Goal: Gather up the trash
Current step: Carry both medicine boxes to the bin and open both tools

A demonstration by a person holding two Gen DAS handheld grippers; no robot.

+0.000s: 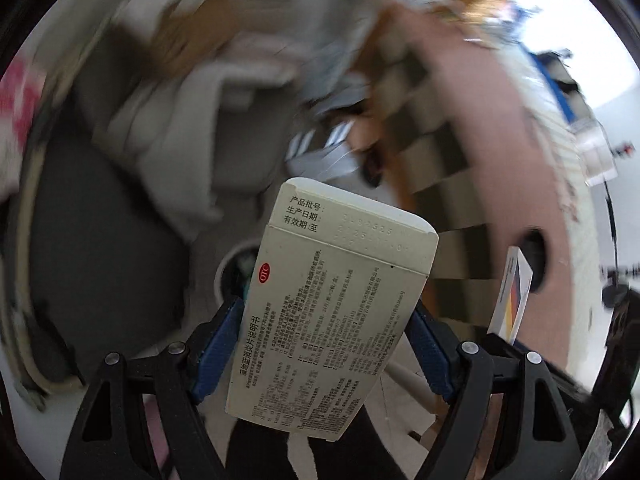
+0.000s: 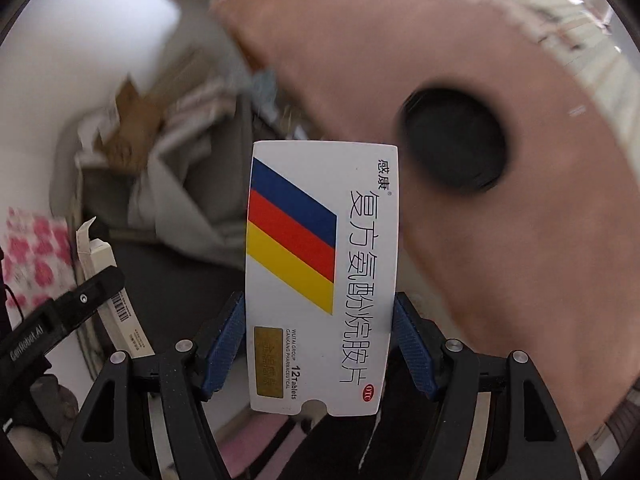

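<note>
My left gripper (image 1: 326, 312) is shut on a cream medicine box (image 1: 336, 300) printed with small black text and a red OTC mark. My right gripper (image 2: 320, 312) is shut on a white medicine box (image 2: 320, 280) with blue, red and yellow stripes. That striped box also shows at the right of the left wrist view (image 1: 514, 296). The cream box and the left gripper's black body show at the lower left of the right wrist view (image 2: 116, 300). Both boxes are held in the air above a blurred grey bin interior (image 2: 192, 184) with paper and cardboard scraps inside.
A large brown cardboard panel (image 2: 500, 160) with a round dark hole (image 2: 456, 140) stands at the right. A pink-flowered wrapper (image 2: 36, 256) lies at the left. Crumpled paper and brown cardboard (image 2: 132, 132) fill the bin. The background is motion-blurred.
</note>
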